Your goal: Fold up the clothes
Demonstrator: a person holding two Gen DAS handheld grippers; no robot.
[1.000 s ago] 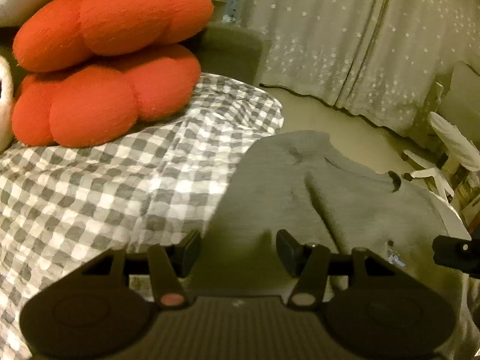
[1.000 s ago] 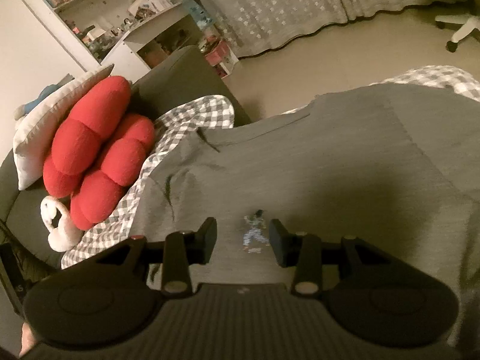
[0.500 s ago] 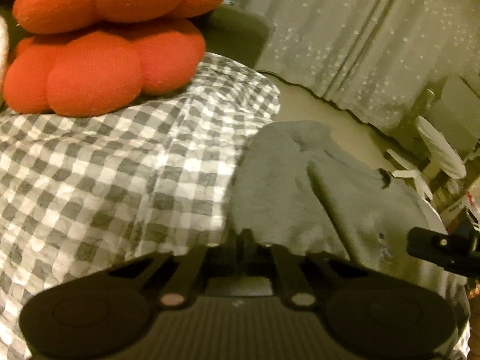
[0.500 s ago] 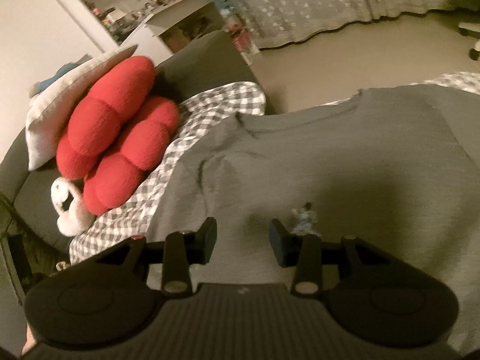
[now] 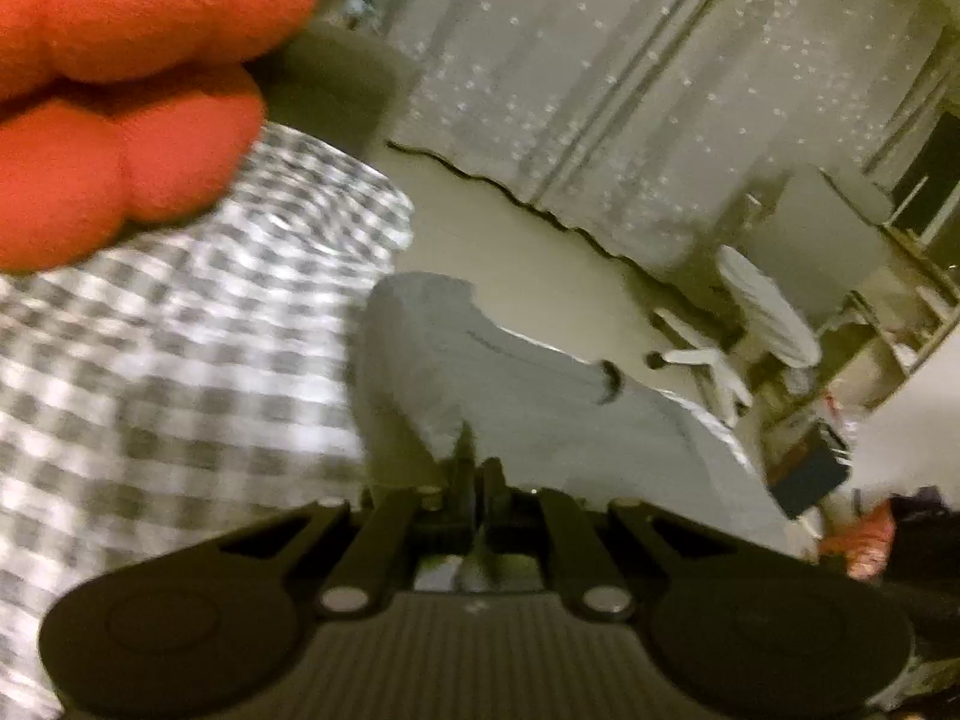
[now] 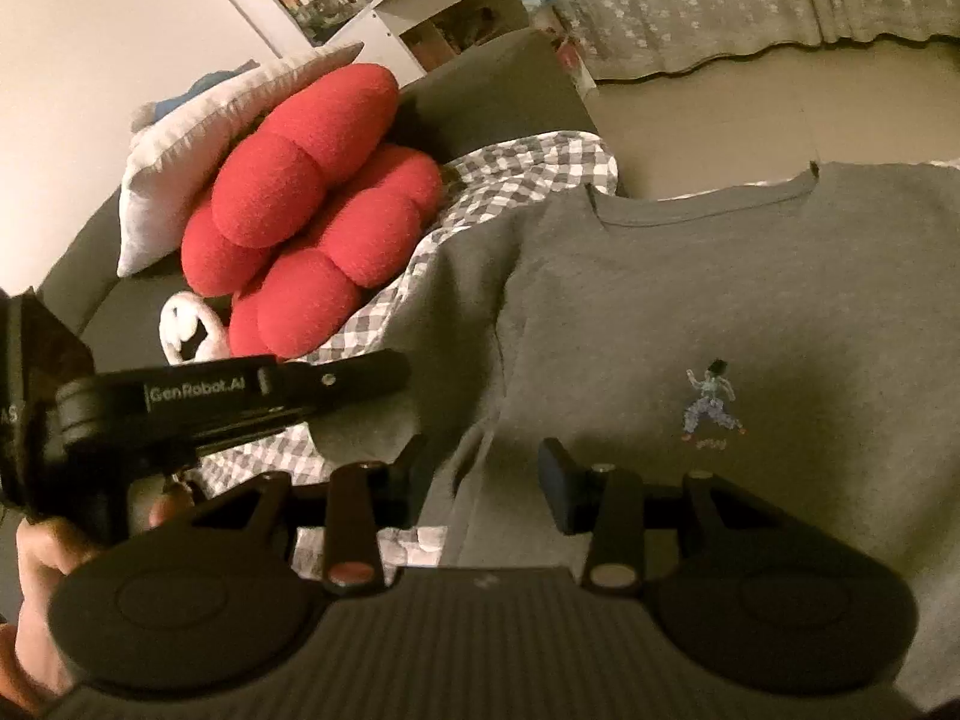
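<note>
1. The grey sweatshirt (image 6: 690, 300) lies spread front-up on a bed covered by a grey-and-white checked sheet (image 5: 180, 372), its neckline toward the far edge and a small printed figure (image 6: 711, 405) on the chest.
2. The left gripper (image 5: 477, 474) has its jaws pressed together on a fold of the sweatshirt's edge fabric; the cloth rises from the pinch and runs away up and to the right in the left wrist view, which is motion-blurred.
3. In the right wrist view the left gripper's body crosses the left side, held in a person's hand (image 6: 36, 570), at the garment's left border beside the sheet.
4. The right gripper (image 6: 483, 480) hovers over the sweatshirt with jaws spread and nothing between them; the printed figure sits just beyond its right fingertip.
5. A red lobed cushion (image 6: 312, 210) and a white pillow (image 6: 180, 138) rest near the sweatshirt's left side.
</note>
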